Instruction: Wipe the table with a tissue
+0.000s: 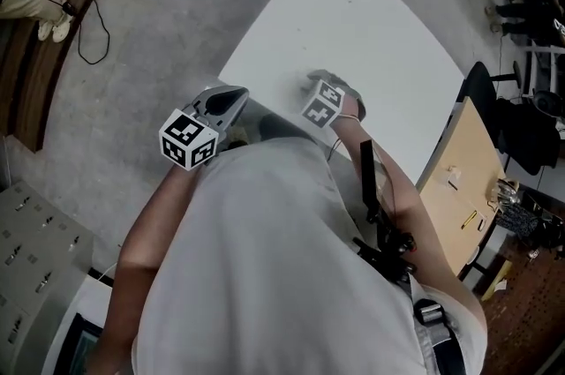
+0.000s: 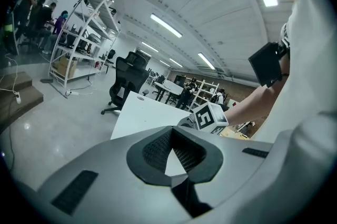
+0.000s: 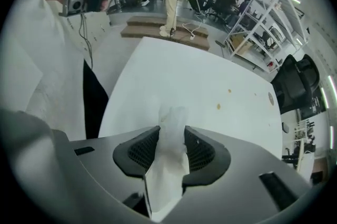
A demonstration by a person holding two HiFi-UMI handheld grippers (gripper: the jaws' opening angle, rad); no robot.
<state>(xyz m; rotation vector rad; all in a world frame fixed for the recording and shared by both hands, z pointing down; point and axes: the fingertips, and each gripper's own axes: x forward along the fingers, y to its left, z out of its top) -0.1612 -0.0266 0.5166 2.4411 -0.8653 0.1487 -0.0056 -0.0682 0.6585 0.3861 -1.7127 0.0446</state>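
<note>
Two grippers in my hands. Right gripper [image 3: 172, 132] is clenched on the tissue [image 3: 169, 165]: the white wad is pinched between both pads, sticks out past the tips, and points steeply down over the near part of the white table [image 3: 210, 70]. Two small brown spots [image 3: 218, 106] sit on the table farther out, apart from the tissue. Left gripper [image 2: 171, 136] has its jaws closed tip to tip with nothing in them, and I hold it by the table's near left edge, left of the right one. Black office chair [image 3: 295, 83] stands past the table's far end.
</note>
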